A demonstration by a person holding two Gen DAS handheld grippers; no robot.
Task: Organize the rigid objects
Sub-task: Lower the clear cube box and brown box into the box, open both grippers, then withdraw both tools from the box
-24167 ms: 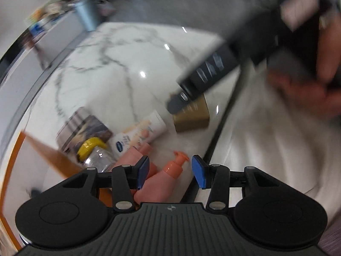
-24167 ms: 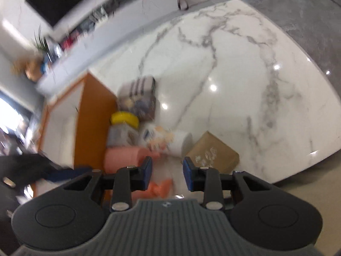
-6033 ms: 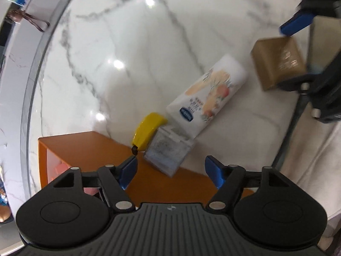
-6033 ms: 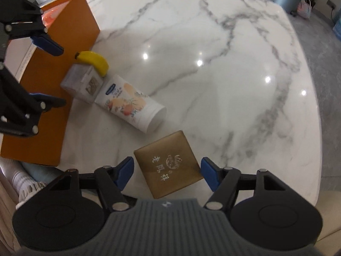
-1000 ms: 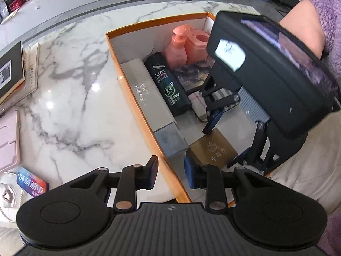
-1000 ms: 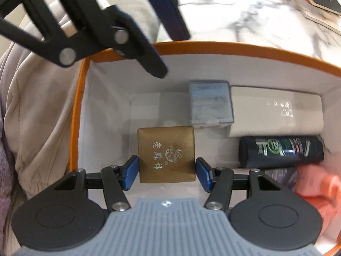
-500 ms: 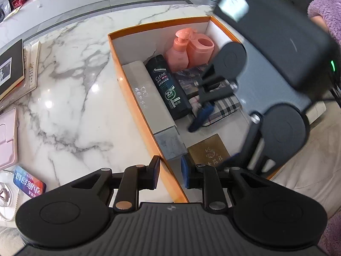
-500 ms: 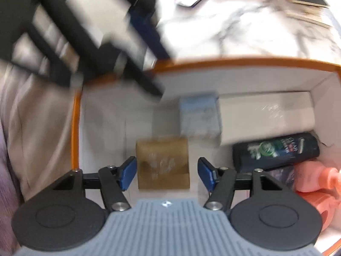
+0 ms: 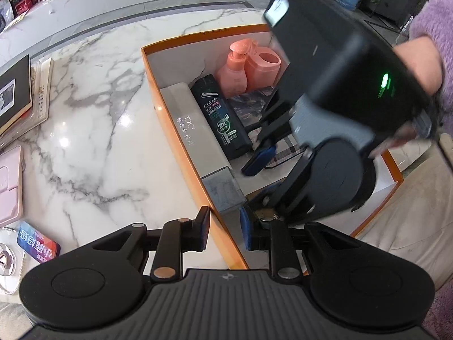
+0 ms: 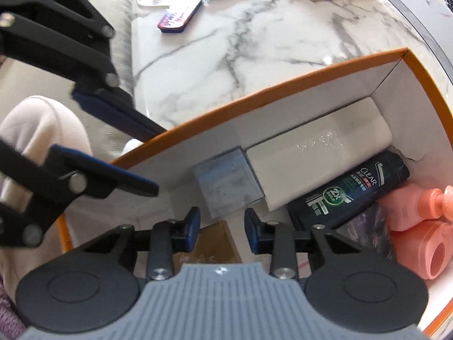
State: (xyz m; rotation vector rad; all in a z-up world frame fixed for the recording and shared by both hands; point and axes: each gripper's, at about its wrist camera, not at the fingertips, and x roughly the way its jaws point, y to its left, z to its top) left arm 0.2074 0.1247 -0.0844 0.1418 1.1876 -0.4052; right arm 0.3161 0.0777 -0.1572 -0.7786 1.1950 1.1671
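Orange box nearly full. Along its wall: long white carton, clear case butted against the carton's end. Next row: dark shampoo bottle, then pink pump bottle and pink cup at the far end. Patterned packs lying between bottle and right side, partly hidden by the right tool. Gold box flat on the box floor, just beside the clear case, in the near corner.

Right gripper above the gold box, pointing steeply down, jaws closing with nothing between the pads; gold box sits below them, not gripped. Reads as a finished drop-off.

Left gripper straddling the orange rim near the corner, jaws narrow with the wall between them; can't tell whether pads actually press it. Probably steadying the box.

Marble table beside the box shows only books, pink case, small card pack; no loose bottles or cartons visible. Judging from that, sorting looks close to done. Left: pull both tools clear, maybe square up the gold box. Rest of the table out of view, so leftovers not ruled out.
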